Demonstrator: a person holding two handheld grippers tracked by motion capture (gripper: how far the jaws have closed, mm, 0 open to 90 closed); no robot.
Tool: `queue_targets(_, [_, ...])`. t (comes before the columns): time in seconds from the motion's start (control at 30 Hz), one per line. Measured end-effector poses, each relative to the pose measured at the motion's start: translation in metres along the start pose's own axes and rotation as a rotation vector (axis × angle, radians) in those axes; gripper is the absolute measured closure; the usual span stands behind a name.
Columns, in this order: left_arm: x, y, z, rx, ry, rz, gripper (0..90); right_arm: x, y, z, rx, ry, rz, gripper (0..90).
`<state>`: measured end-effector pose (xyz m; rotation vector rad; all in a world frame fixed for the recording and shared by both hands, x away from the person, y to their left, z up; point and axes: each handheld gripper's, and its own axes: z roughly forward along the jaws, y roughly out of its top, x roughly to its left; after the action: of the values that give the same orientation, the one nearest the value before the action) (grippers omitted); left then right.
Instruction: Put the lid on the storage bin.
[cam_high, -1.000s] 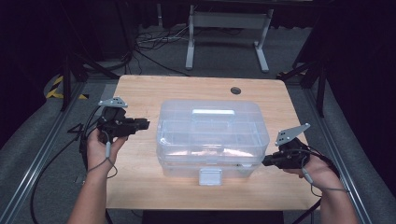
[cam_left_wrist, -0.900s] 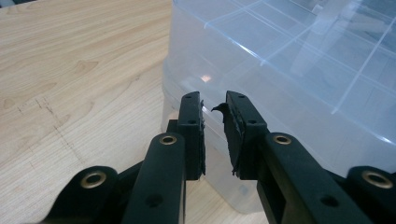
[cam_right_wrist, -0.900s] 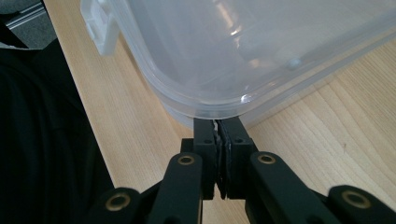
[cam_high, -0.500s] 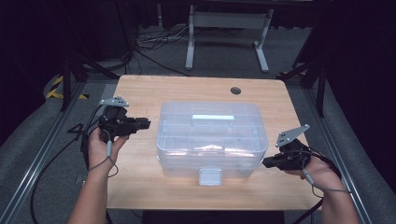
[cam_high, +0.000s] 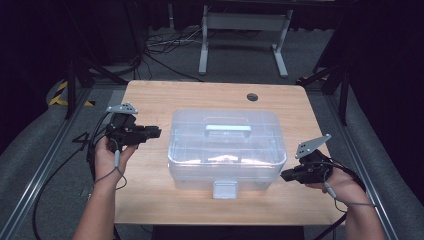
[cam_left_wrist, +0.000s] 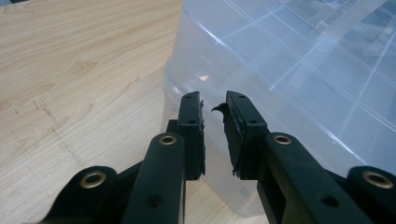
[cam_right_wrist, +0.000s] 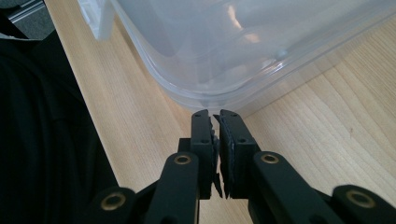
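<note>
Since a second ago: lid of clear plastic box (cam_high: 227, 150) dropped flat, white handle (cam_high: 228, 129) lower on the lid. Both hands unmoved.

Box at centre of wooden table (cam_high: 150, 195), long side toward the person, closed. Front latch (cam_high: 225, 189) at 6 o'clock, hanging down over the front wall.

High view: left gripper (cam_high: 156, 132) at 9 o'clock of the box, level, aimed at its left end wall and just short of it. Right gripper (cam_high: 284, 175) at 4 o'clock, aimed at the front right corner, tips just beside the base. Jaw state not readable from up here.

Left gripper view: settles that gripper (cam_left_wrist: 214, 105). Jaws apart by a clear gap, nothing between them, worn pads ragged at the tips, box wall (cam_left_wrist: 289, 60) just beyond. Ribbed lid and inner dividers seen through the plastic, lost in glare from above.

Right gripper view: this gripper (cam_right_wrist: 215, 116) with jaws together save a hairline, gripping nothing, pointed at the rounded bottom corner of the box (cam_right_wrist: 224, 42), close to it; contact not certain. Latch (cam_right_wrist: 95, 18) at 11 o'clock. Dark clothing (cam_right_wrist: 42, 140) along the left, past the table edge.

Table pale, wood-grained, faintly scratched, with a round cable hole (cam_high: 252, 96) at 1 o'clock of the box. Grey floor around it, metal rails (cam_high: 45, 165) on either side, loose cables (cam_high: 160, 42) and a grey stand (cam_high: 240, 20) at 12 o'clock, yellow-black tape (cam_high: 62, 95) at 10 o'clock. Room dark beyond.
</note>
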<state>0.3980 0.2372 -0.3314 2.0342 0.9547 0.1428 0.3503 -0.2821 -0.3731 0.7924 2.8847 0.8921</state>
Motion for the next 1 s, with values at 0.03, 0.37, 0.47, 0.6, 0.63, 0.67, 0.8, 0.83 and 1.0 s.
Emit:
queue_targets(0.03, [0.0, 0.0, 0.0, 0.0, 0.0, 0.0, 76.0, -0.001, 0.0, -0.001, -0.002, 0.0, -0.005, 84.5])
queue_targets(0.37, [0.0, -0.004, -0.001, -0.006, 0.014, -0.014, 69.6, -0.002, 0.0, -0.01, -0.042, 0.019, -0.013, 83.1])
queue_targets(0.47, [0.001, -0.004, -0.002, -0.013, 0.019, -0.016, 64.9, -0.002, 0.0, -0.013, -0.058, 0.018, -0.018, 81.9])
queue_targets(0.6, [0.001, -0.008, -0.003, -0.017, 0.031, -0.032, 59.4, -0.004, -0.001, -0.027, -0.123, 0.003, -0.003, 79.4])
queue_targets(0.63, [0.001, -0.01, -0.003, -0.018, 0.032, -0.03, 58.3, -0.005, -0.001, -0.031, -0.145, -0.003, -0.002, 78.6])
queue_targets(0.67, [0.001, -0.013, -0.005, -0.015, 0.039, -0.035, 57.5, -0.005, 0.0, -0.035, -0.166, -0.009, -0.003, 77.7])
queue_targets(0.8, [0.001, -0.021, -0.012, -0.016, 0.056, -0.051, 55.0, -0.009, 0.005, -0.048, -0.27, -0.043, -0.003, 71.2])
queue_targets(0.83, [0.001, -0.023, -0.014, -0.02, 0.064, -0.053, 54.2, -0.011, 0.007, -0.051, -0.296, -0.053, 0.001, 69.3])
queue_targets(1.0, [0.0, -0.032, -0.022, -0.03, 0.085, -0.07, 52.3, -0.021, 0.011, -0.059, -0.431, -0.111, 0.027, 59.0])
